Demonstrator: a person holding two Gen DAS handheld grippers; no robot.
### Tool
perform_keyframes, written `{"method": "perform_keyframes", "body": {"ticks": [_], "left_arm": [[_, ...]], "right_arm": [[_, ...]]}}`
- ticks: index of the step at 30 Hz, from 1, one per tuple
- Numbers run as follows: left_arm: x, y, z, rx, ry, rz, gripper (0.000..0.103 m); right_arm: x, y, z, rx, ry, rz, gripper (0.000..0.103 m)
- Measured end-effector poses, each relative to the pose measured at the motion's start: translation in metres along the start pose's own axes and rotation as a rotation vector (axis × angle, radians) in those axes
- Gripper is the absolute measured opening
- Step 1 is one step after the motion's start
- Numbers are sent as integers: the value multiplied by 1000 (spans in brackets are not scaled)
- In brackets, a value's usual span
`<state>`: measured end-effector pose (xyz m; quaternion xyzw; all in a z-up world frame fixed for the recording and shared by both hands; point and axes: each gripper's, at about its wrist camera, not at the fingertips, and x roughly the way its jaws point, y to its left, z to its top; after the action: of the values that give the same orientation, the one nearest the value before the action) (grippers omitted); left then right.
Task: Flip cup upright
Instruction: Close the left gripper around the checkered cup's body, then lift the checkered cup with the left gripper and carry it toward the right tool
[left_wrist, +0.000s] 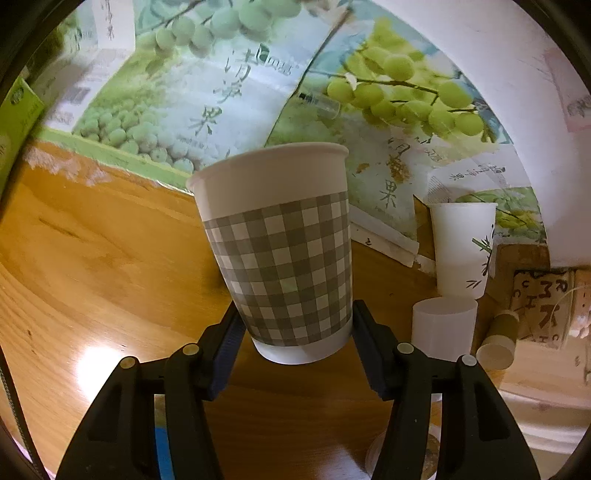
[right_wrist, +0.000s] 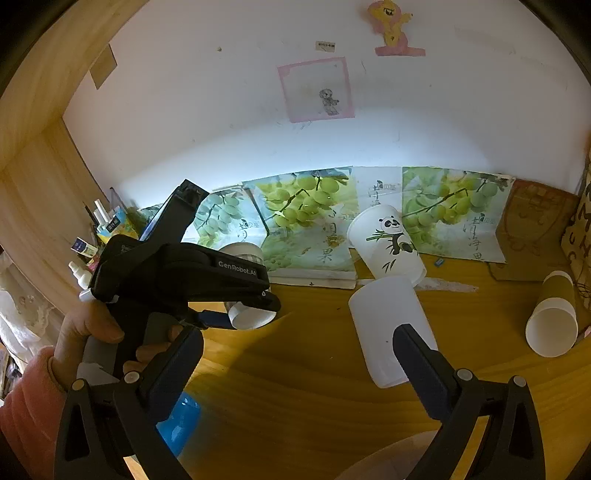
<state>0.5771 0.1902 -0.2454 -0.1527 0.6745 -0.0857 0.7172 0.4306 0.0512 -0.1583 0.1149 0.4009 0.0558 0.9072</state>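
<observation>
A wooden desk (right_wrist: 314, 369) with visible grain carries several cups. A plain white cup (right_wrist: 391, 328) stands mouth down near the middle. Behind it, a panda-printed cup (right_wrist: 388, 243) stands upright, close to grape-printed sheets (right_wrist: 306, 221) propped along the wall at the desk's back edge. Off to the right, a brown paper cup (right_wrist: 552, 317) lies on its side, mouth facing forward. At the left back corner sits a cluster of small bottles and boxes (right_wrist: 92, 243). A blue object (right_wrist: 181, 421) shows at the near edge
</observation>
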Motion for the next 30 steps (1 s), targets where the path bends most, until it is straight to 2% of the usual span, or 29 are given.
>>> {"method": "perform_keyframes", "body": {"ticks": [8,18,30], "left_arm": [[-27,-2,-7,36,-33,-11,61],[-73,-15,-36,114,-90,-32,61],[-116,-46,-100,236,-183,-16,61]], "right_arm": [[-9,1,-2,0,-6,-3,103],[-35,-1,-7,31,-19,0,103],[-81,4,-29,38,-47,-16,103]]}}
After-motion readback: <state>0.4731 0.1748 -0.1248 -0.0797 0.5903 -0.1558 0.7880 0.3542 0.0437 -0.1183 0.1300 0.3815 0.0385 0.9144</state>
